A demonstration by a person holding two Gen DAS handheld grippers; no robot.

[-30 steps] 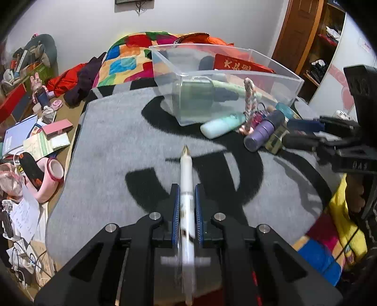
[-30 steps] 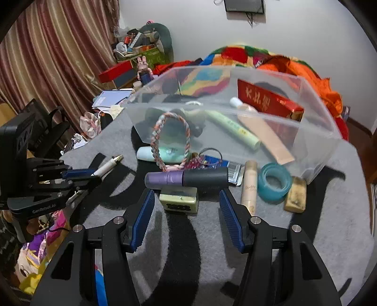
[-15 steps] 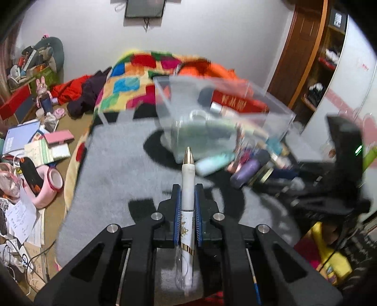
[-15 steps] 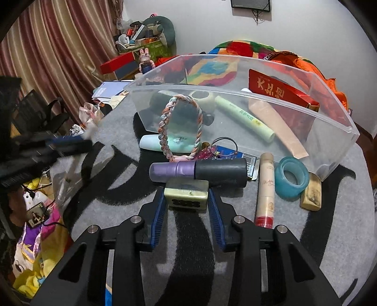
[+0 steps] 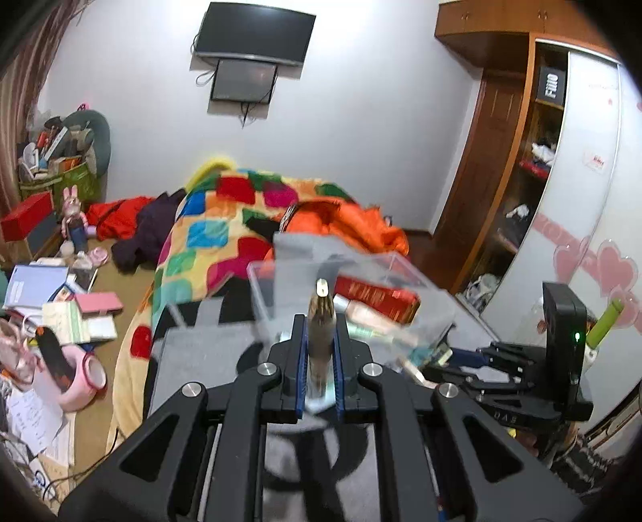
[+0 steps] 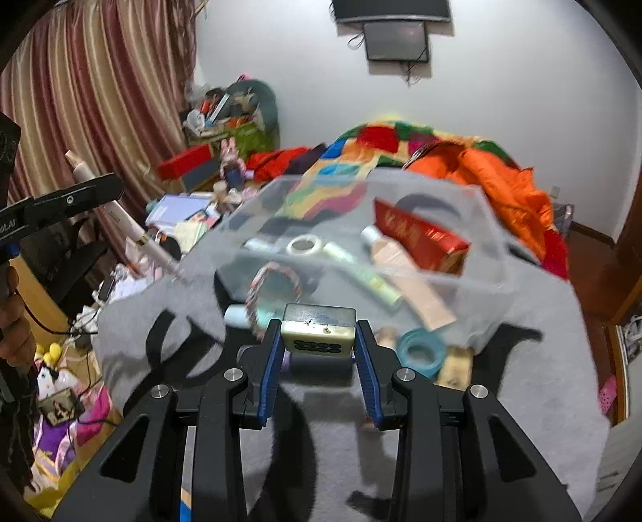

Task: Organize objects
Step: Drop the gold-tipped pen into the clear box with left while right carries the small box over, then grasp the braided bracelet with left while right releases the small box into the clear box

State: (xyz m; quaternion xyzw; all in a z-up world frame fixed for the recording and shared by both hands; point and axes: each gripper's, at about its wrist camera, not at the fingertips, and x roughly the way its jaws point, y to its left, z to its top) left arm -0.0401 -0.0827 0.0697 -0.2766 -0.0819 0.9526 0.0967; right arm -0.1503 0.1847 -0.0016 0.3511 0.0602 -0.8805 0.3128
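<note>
Since the earlier frames, both loads are raised toward the clear bin (image 6: pixel 473 277). The left hand-held gripper (image 5: pixel 319 353) is clamped on the pen (image 5: pixel 321 321), and the right hand-held gripper (image 6: pixel 318 349) is clamped on the mahjong tile (image 6: pixel 318 331), evidently for dropping in.

A wall-mounted television (image 5: pixel 253 33) hung above a smaller dark screen (image 5: pixel 244 79). A patchwork quilt (image 5: pixel 216 237) and an orange jacket (image 5: pixel 353 225) lay on the bed. A wooden wardrobe (image 5: pixel 485 176) stood open at the right, striped curtains (image 6: pixel 92 100) hung at the left, and books and papers (image 5: pixel 60 305) littered the floor.
</note>
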